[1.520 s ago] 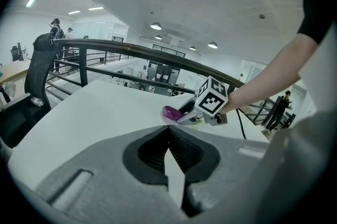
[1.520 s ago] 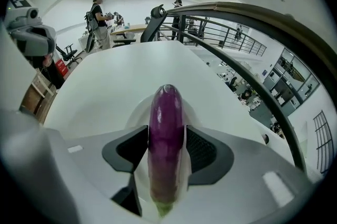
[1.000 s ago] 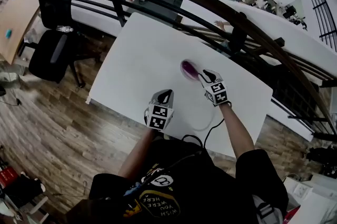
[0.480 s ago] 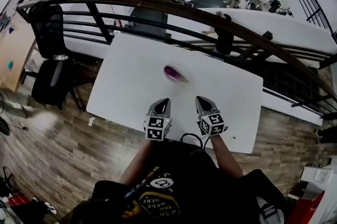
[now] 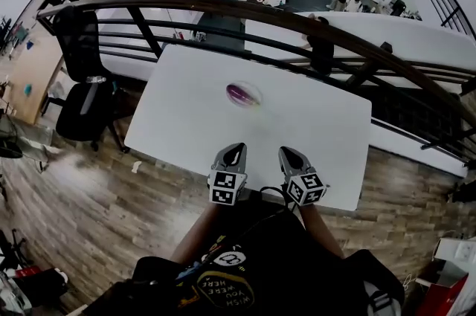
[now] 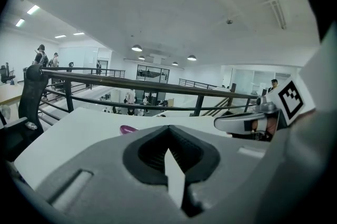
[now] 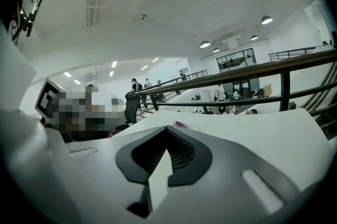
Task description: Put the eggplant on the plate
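Note:
The purple eggplant (image 5: 242, 93) lies on a pale plate (image 5: 259, 99) near the middle of the white table (image 5: 186, 114). Both grippers hang side by side at the table's near edge, well short of the plate. My left gripper (image 5: 233, 152) is shut with nothing between its jaws. My right gripper (image 5: 288, 156) is shut and empty too. In the left gripper view the eggplant (image 6: 128, 129) peeks over the closed left gripper (image 6: 169, 133). The right gripper view shows only a sliver of the eggplant (image 7: 180, 124) beyond the closed right gripper (image 7: 167, 133).
A dark curved railing (image 5: 245, 10) runs along the table's far side, with a lower floor beyond it. A black office chair (image 5: 82, 106) stands on the wooden floor to the left. A black cable (image 5: 271, 192) loops at the table's near edge.
The right gripper has left the eggplant, drawn back to the near edge and shut. The left gripper has also pulled back. The eggplant stays on the plate.

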The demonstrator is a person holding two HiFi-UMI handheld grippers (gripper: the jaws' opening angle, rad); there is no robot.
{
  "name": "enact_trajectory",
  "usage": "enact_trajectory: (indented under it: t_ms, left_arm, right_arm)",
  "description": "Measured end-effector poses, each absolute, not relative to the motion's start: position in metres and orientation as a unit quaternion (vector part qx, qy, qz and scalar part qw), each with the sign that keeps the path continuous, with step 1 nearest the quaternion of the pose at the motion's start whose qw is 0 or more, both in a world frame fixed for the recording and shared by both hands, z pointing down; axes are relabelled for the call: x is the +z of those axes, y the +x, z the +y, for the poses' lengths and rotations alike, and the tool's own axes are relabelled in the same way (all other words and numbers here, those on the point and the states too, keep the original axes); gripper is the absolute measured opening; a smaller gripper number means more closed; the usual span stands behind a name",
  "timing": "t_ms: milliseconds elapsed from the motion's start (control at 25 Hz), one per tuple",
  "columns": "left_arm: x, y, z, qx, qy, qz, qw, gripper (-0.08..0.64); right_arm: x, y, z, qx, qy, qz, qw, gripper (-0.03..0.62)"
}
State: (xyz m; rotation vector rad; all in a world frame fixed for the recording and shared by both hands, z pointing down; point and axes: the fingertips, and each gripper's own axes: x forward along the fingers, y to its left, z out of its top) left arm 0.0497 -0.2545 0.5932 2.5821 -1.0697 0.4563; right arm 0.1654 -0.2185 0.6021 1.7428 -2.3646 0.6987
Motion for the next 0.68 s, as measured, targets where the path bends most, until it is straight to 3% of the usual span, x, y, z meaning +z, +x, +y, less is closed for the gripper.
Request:
enact_trajectory:
  t_ms: [680]
  left_arm:
    - [0.596,0.016,-0.238,0.150,0.883,-0.421,0.147,0.006]
  right_arm:
    - [0.591,0.136,-0.216,0.209,0.542,-0.812,0.051,0.002]
